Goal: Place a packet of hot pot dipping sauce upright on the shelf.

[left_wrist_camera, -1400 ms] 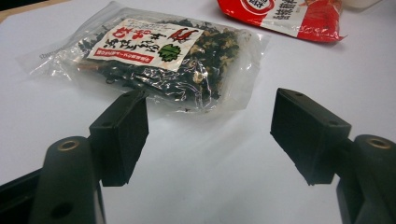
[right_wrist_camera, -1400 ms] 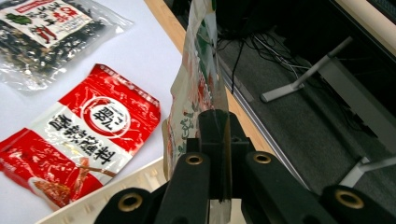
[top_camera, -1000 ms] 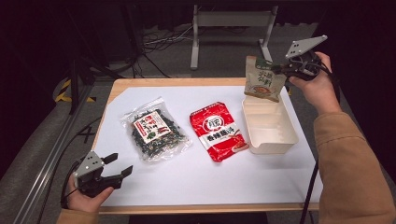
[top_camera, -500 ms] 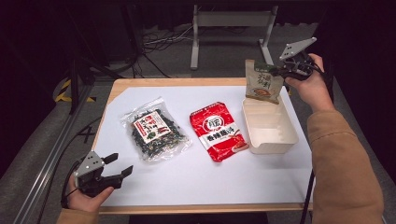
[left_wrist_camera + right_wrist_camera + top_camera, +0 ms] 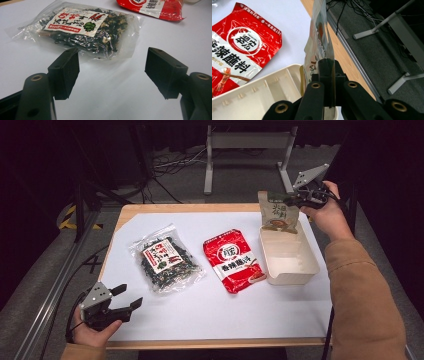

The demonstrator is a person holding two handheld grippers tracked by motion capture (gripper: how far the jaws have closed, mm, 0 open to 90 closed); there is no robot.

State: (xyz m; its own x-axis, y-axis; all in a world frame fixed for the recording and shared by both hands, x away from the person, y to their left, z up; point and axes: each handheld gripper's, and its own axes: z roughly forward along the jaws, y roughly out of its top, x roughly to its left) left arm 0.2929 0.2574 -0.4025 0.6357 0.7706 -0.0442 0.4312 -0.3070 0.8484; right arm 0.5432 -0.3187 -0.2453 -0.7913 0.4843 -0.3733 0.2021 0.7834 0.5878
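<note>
The right gripper (image 5: 295, 200) has its fingers clamped on the top edge of a green-and-tan pouch (image 5: 278, 211), which hangs upright with its long axis vertical and its lower end at the far rim of the cream tray (image 5: 295, 272). In the right gripper view the thin, glossy pouch (image 5: 320, 42) stands edge-on, pinched flat between the black pads, with the tray's ribbed plastic wall (image 5: 262, 93) directly below; whether the bottom edge already touches the tray I cannot tell. The coming move probably turns on this: the tray's open rectangular well lies below and slightly nearer than the pouch, so the pouch would have to come down and tip toward the near side to lie flat inside. The left gripper (image 5: 122, 302) rests at the near left corner of the white bench (image 5: 215, 315), fingers apart and empty, pointing toward the crinkled clear bag of dark dried greens (image 5: 85, 32). A shiny red foil sachet (image 5: 232, 260) lies flat between that bag and the tray.
</note>
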